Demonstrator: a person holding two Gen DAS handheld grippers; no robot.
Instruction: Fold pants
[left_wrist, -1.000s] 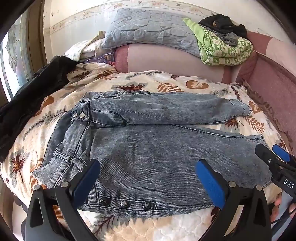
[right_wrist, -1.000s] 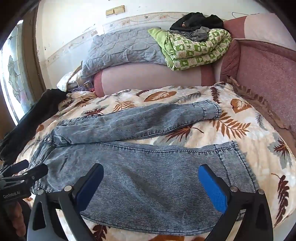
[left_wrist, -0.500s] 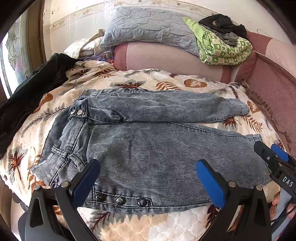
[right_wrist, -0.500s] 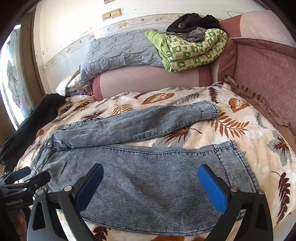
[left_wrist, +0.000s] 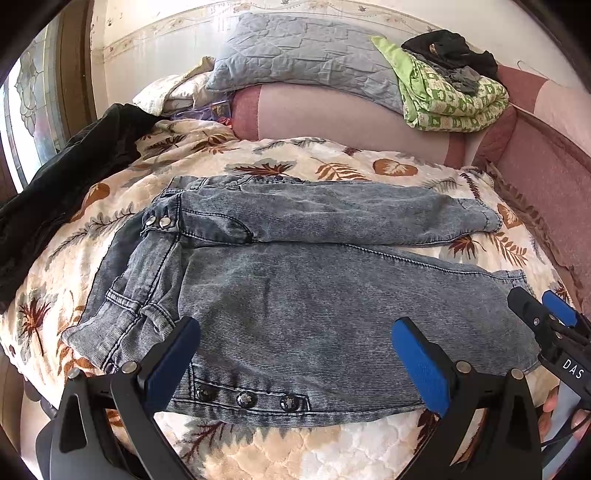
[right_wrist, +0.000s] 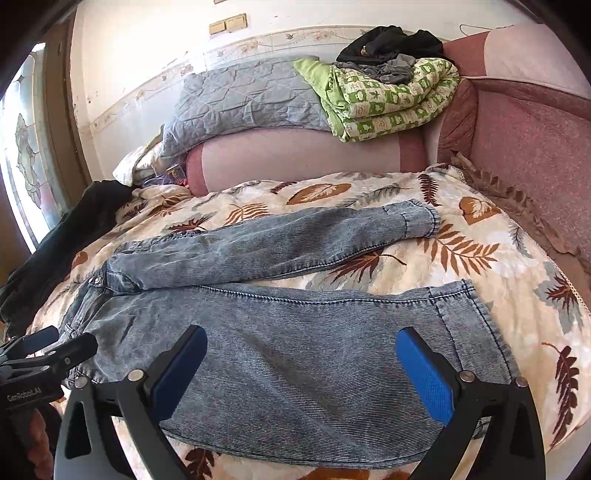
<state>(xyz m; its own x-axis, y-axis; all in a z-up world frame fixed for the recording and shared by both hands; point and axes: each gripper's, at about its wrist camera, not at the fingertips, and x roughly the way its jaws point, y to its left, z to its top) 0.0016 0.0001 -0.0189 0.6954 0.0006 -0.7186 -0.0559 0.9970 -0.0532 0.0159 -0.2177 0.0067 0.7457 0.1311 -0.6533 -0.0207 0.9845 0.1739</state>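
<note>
I see the grey-blue jeans (left_wrist: 295, 295) spread flat on the bed's leaf-print quilt (left_wrist: 332, 170), waistband to my left, the two legs apart and running right. My left tongs (left_wrist: 295, 354) hang released over the near hip, gripping nothing. My right tongs (right_wrist: 301, 363) are spread wide above the near leg, close to its cuff, also empty.

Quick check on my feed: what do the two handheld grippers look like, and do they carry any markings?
Both are black plastic frames with silver rivets and blue textured finger pads. The left gripper shows white lettering "GenRobot.AI" on its body in the right wrist view; the right gripper shows "DAS" in the left wrist view, with a thin dark cable beneath.
</note>
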